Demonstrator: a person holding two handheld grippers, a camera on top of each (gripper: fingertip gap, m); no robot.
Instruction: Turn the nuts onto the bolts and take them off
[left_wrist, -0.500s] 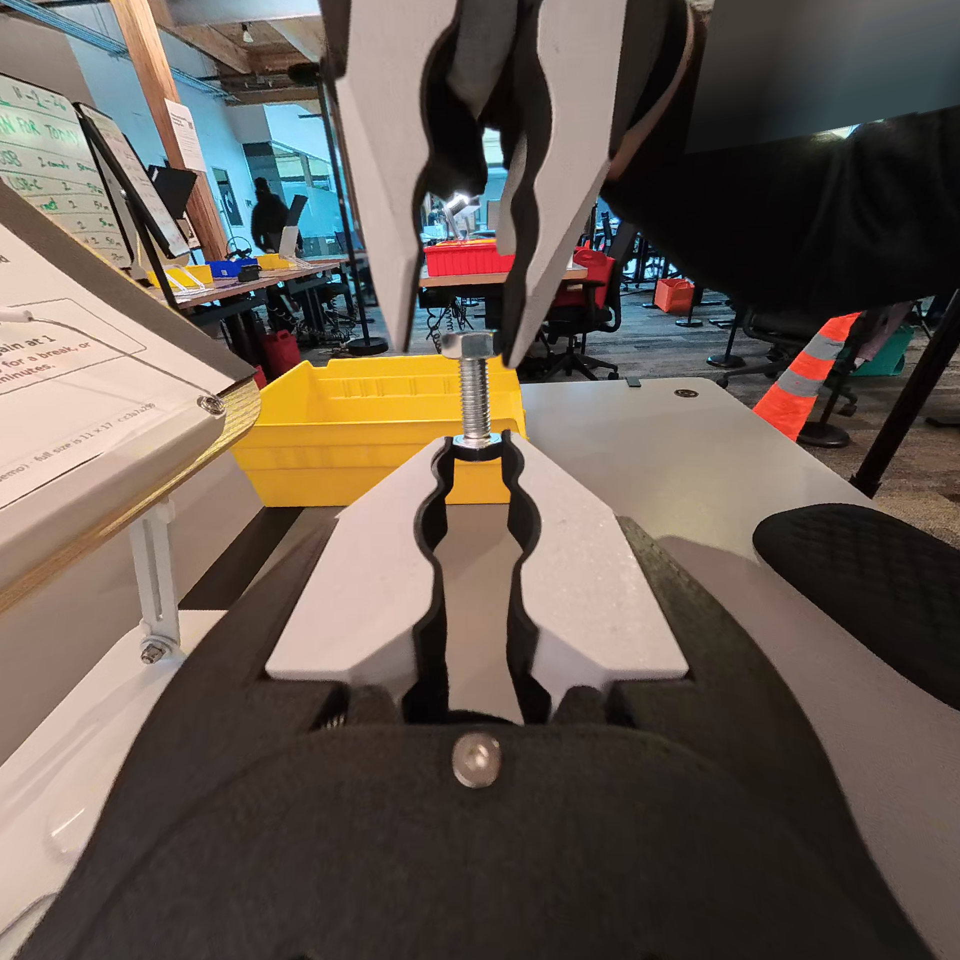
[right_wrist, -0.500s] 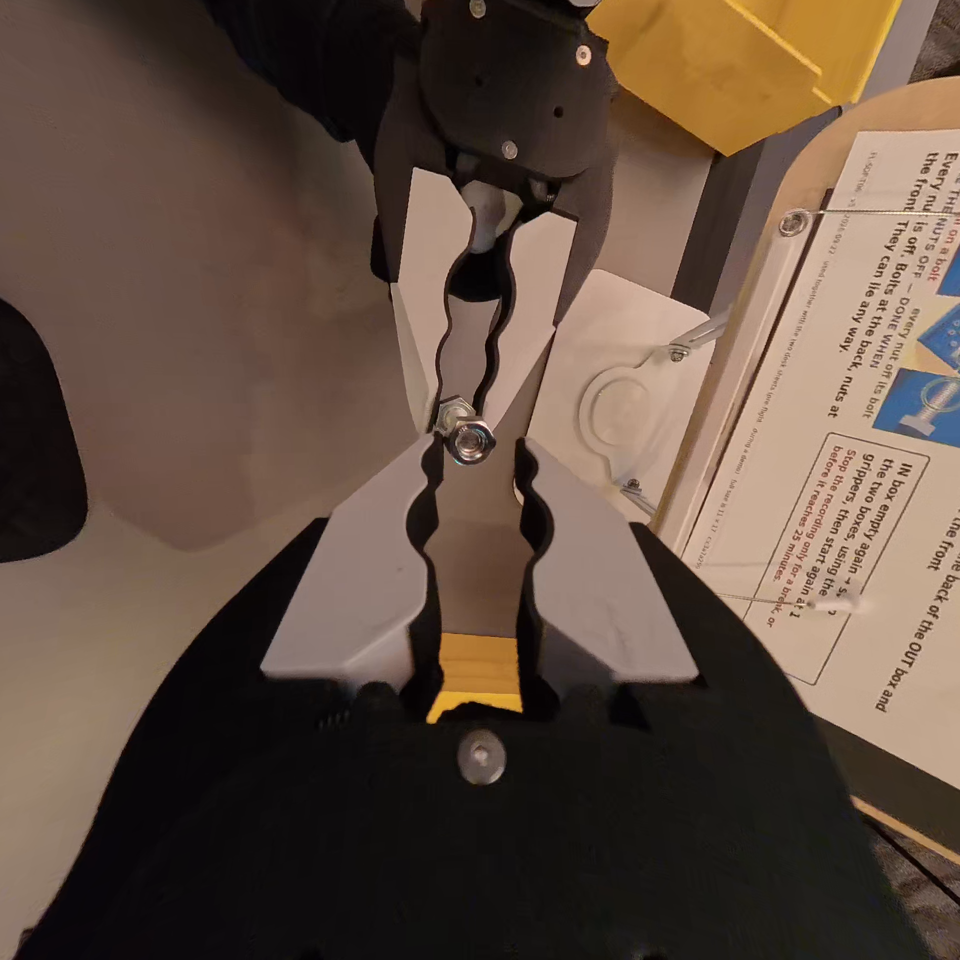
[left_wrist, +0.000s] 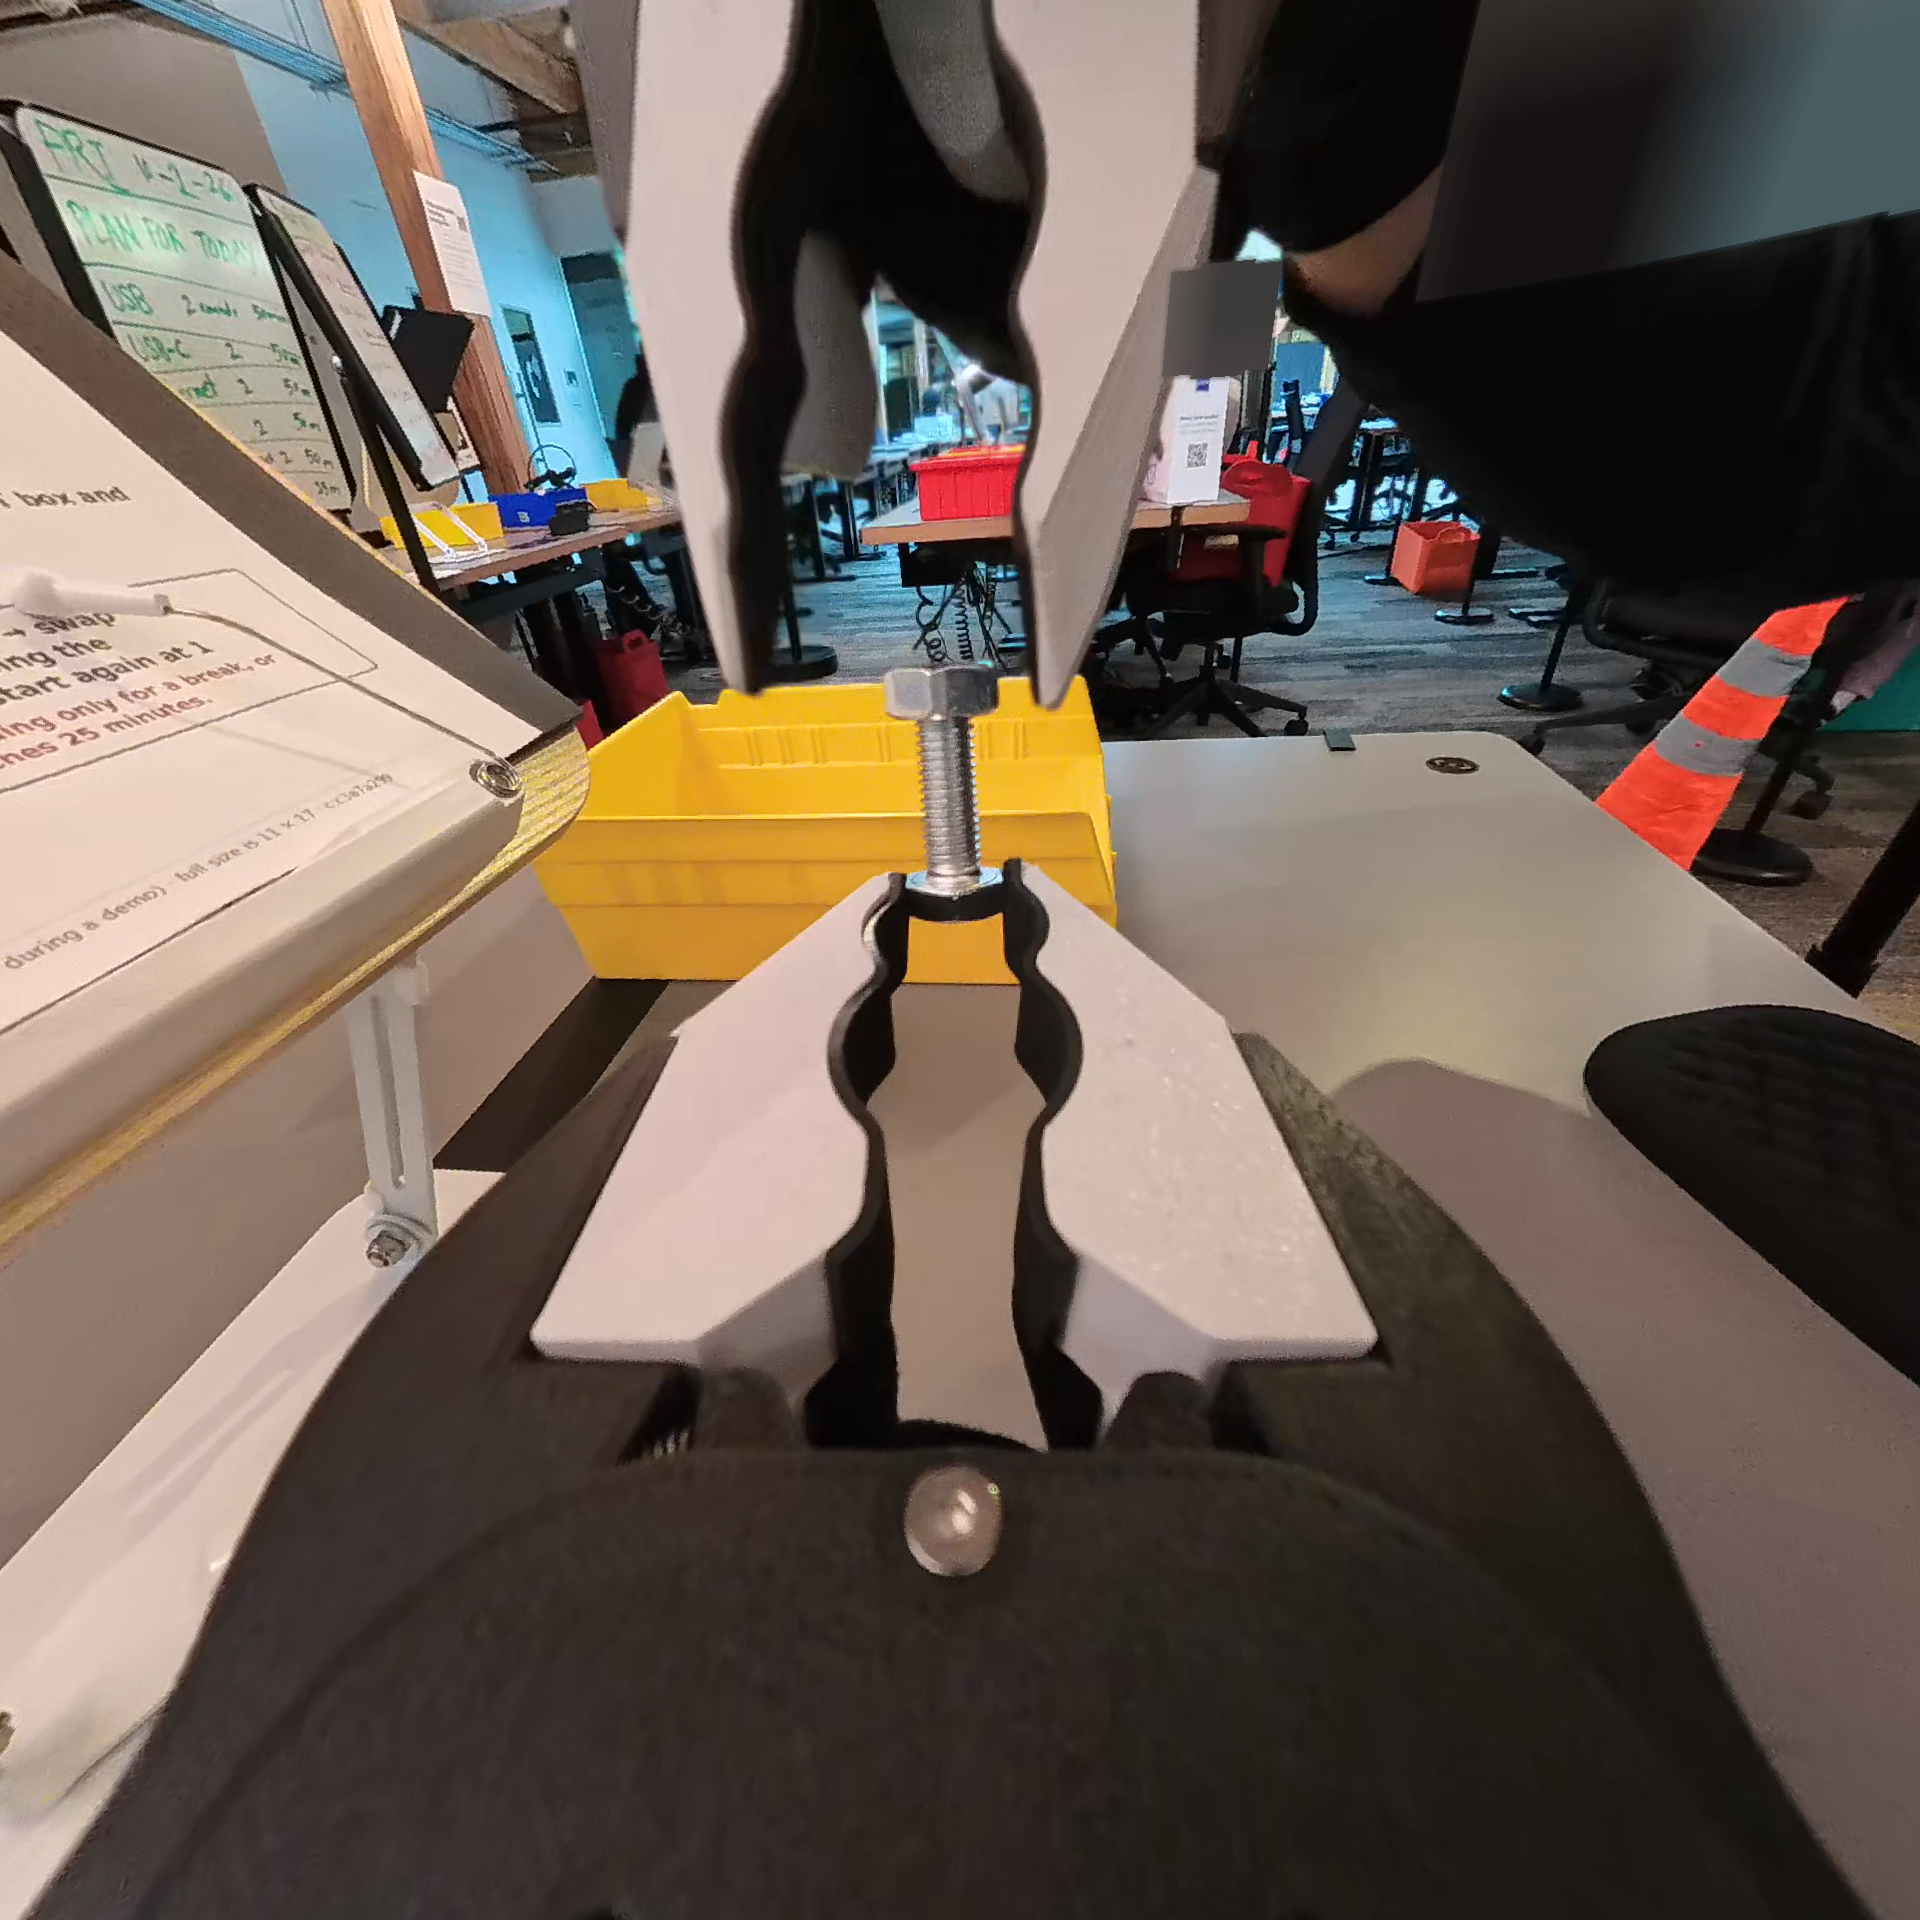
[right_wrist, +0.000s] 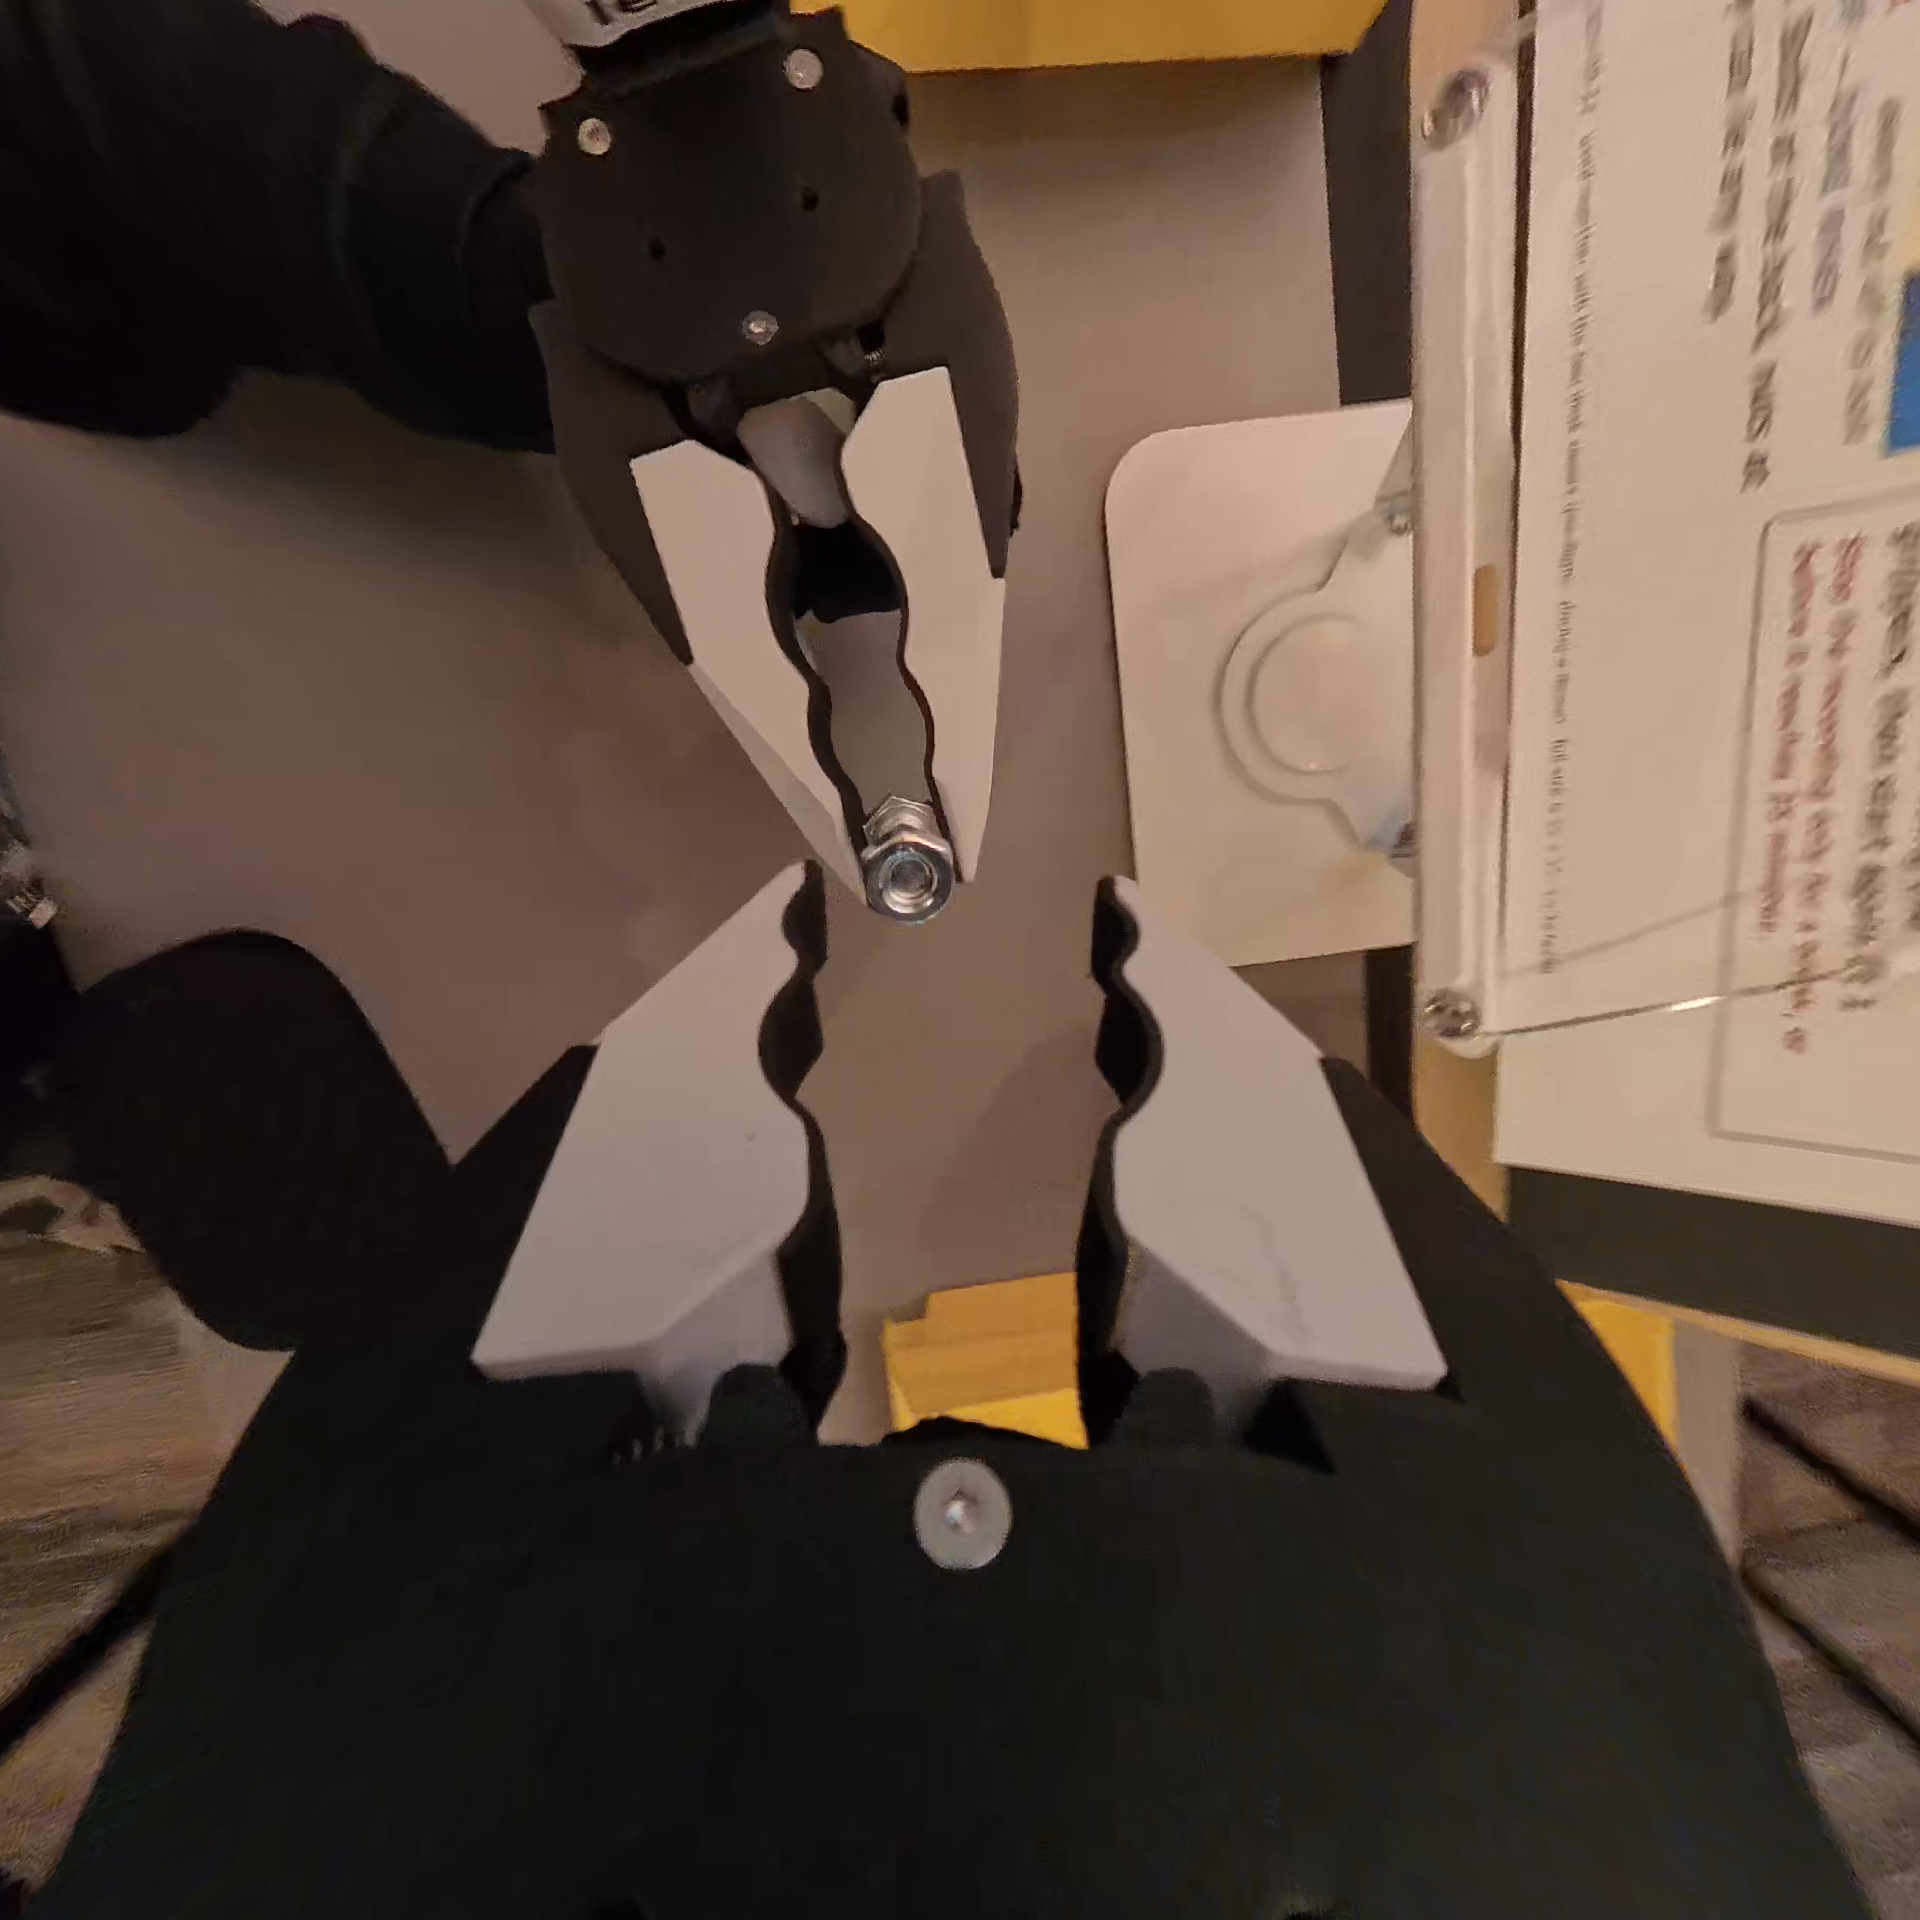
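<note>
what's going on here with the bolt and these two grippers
A person is working a nut and bolt with two hand-held grippers. The left hand-held gripper is shut on the nut, with the bolt standing upright, head up. The right hand-held gripper hangs open around the bolt head, not gripping it. A yellow bin sits behind.

We see a shiny threaded steel bolt (left_wrist: 948, 800), matt white plastic tongs (left_wrist: 951, 899), and a glossy yellow plastic bin (left_wrist: 790, 831).
</note>
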